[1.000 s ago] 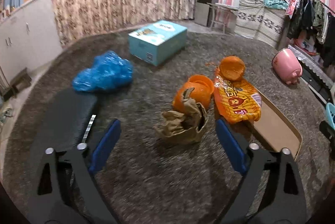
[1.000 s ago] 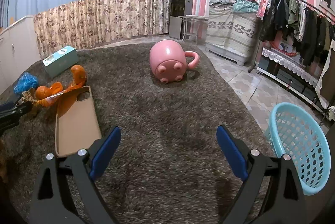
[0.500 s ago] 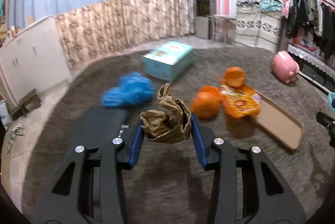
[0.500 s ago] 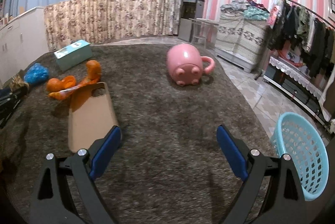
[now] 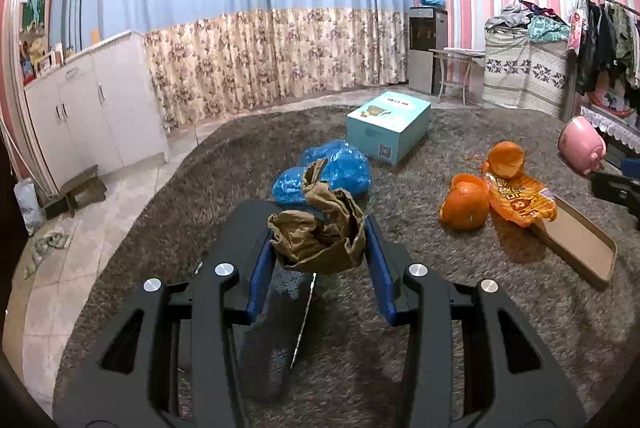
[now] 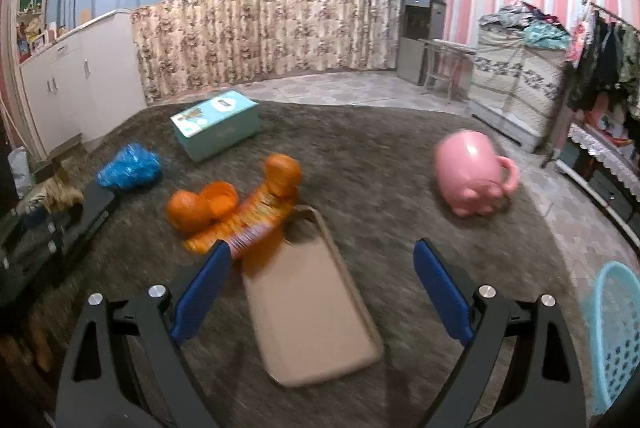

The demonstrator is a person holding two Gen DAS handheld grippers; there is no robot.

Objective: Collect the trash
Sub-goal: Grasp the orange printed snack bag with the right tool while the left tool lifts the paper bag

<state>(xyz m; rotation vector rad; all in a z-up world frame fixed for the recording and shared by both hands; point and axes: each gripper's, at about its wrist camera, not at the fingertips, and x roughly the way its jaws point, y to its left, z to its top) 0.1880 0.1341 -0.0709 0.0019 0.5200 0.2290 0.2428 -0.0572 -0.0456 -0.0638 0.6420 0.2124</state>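
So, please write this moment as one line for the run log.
step: collect trash | left tongs: shut on crumpled brown paper, lifted off carpet | right tongs: open, empty, above phone case | basket: right edge

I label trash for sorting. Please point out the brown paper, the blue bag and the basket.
brown paper (image 5: 320, 240), left wrist view, crumpled middle.
blue bag (image 5: 340, 172), left wrist view, upper bulge.
basket (image 6: 614, 332), right wrist view, mesh wall.

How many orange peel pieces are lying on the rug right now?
2: one peel half left of the snack wrapper, another peel half behind it. More may be hidden.
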